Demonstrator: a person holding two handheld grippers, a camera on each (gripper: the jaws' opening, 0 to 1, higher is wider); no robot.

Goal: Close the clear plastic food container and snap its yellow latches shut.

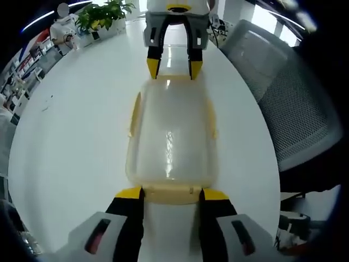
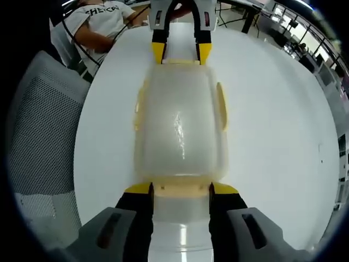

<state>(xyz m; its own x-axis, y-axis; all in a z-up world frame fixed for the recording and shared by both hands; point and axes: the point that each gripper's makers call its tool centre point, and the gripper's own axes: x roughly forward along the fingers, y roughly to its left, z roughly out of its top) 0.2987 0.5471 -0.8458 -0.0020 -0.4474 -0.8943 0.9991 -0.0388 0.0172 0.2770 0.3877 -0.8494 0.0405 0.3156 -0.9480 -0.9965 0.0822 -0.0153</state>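
The clear plastic container (image 1: 172, 131) lies lengthwise on the white table (image 1: 76, 136) with its lid on. Yellow side latches (image 1: 133, 114) (image 2: 222, 103) stick out from its long edges. My left gripper (image 1: 172, 194) stands open at the near end, and the yellow end latch (image 1: 170, 193) lies between its fingertips. My right gripper (image 1: 174, 65) faces it from the far end, open, with its yellow tips at the container's rim. In the right gripper view the container (image 2: 180, 125) runs away from my right gripper (image 2: 182, 189), which straddles an end latch (image 2: 182, 188). The left gripper (image 2: 181, 53) shows at the far end.
A grey mesh chair (image 1: 297, 103) (image 2: 43, 136) stands close against one side of the table. A potted plant (image 1: 103, 15) sits at the table's far edge. A person in a white T-shirt (image 2: 103, 19) sits at the other end. Bare tabletop (image 2: 278, 125) lies beside the container.
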